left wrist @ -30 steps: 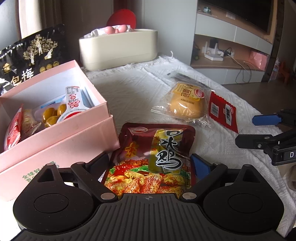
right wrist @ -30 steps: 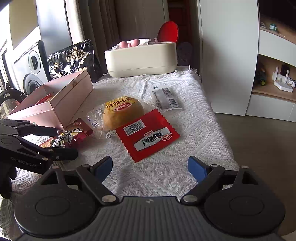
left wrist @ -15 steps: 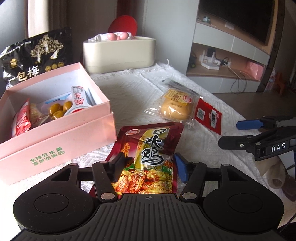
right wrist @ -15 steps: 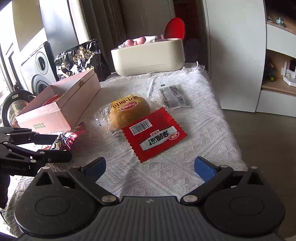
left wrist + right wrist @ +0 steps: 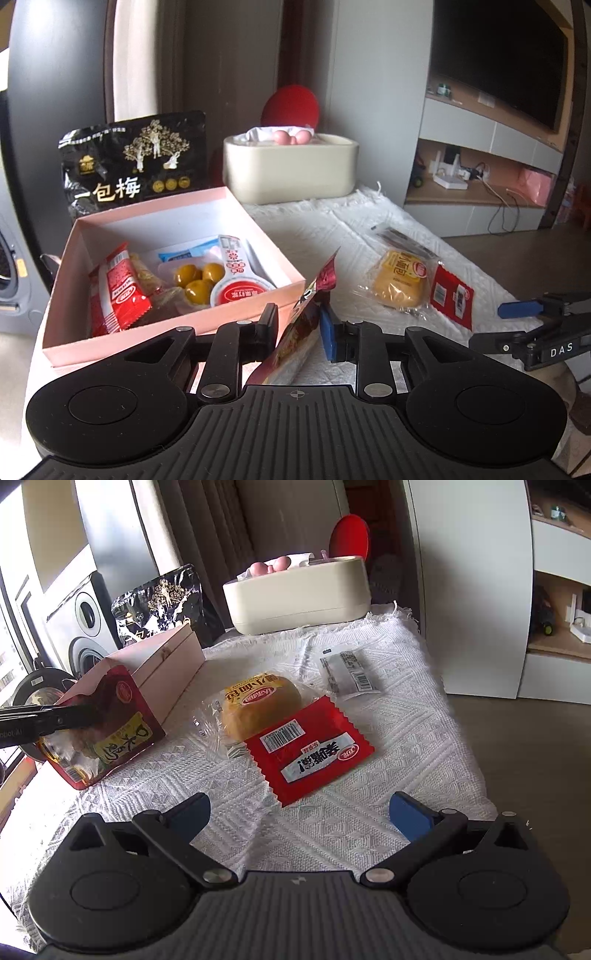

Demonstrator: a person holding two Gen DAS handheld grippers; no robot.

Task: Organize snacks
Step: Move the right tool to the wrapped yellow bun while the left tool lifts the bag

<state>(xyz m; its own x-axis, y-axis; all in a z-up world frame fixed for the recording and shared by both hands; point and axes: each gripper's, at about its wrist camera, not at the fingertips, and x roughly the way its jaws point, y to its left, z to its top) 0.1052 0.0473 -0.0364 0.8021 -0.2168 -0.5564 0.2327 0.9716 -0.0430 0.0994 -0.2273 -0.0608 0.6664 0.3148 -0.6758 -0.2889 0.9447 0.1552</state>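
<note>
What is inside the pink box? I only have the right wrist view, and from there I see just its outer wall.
Observer: The pink box holds a red packet, yellow-green fruits and a white-and-red pouch.
Operator: Is the chicken snack pouch properly clamped?
Observer: Yes; the left gripper has closed both fingers on the chicken snack pouch, held edge-on and lifted.
Operator: Is the right gripper's opening visible from the left side?
Observer: Yes; the right gripper shows at the table's right edge, fingers apart, holding nothing.
</note>
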